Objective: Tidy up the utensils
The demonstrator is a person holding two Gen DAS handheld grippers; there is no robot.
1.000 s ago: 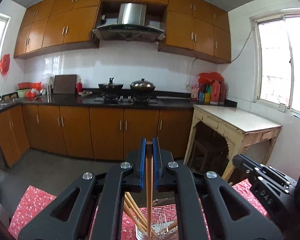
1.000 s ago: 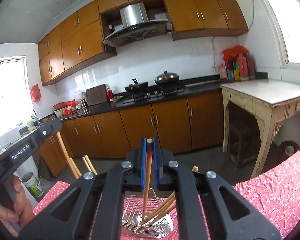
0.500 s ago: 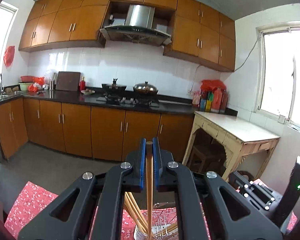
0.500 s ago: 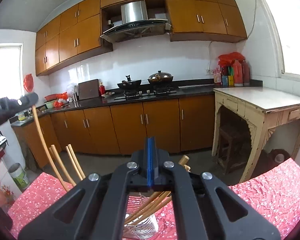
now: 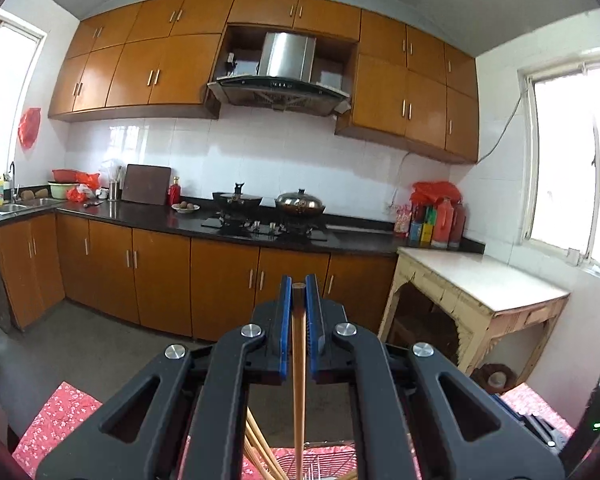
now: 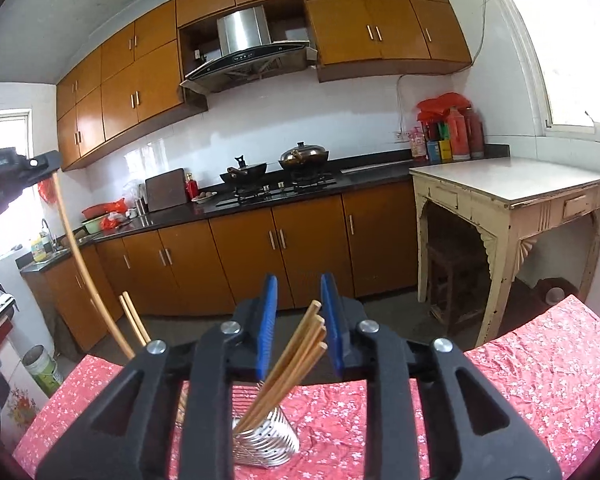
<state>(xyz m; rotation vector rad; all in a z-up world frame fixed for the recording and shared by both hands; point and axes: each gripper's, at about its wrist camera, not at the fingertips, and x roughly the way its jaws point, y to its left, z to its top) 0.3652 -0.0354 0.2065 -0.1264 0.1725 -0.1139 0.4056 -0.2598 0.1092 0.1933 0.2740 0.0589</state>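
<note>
Opened since half a second ago: right gripper point(image 6: 299, 318), jaws now wide above chopsticks point(image 6: 296, 356) in wire holder point(image 6: 268, 438). Left gripper point(image 5: 299, 300) clamped on single chopstick point(image 5: 298, 380).

Red floral tablecloth point(image 6: 532, 364); wire utensil holder point(image 6: 268, 438) on it.

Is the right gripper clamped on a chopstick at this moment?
No, the right gripper stands open, and the chopsticks lean in the wire holder beyond it.

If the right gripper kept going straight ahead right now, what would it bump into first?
Probably the bundle of chopsticks. Their tips stand between the open fingers of the right gripper, leaning up out of the metal holder on the red cloth. Depth is hard to judge; beyond them there is only open floor before the brown cabinets.
</note>
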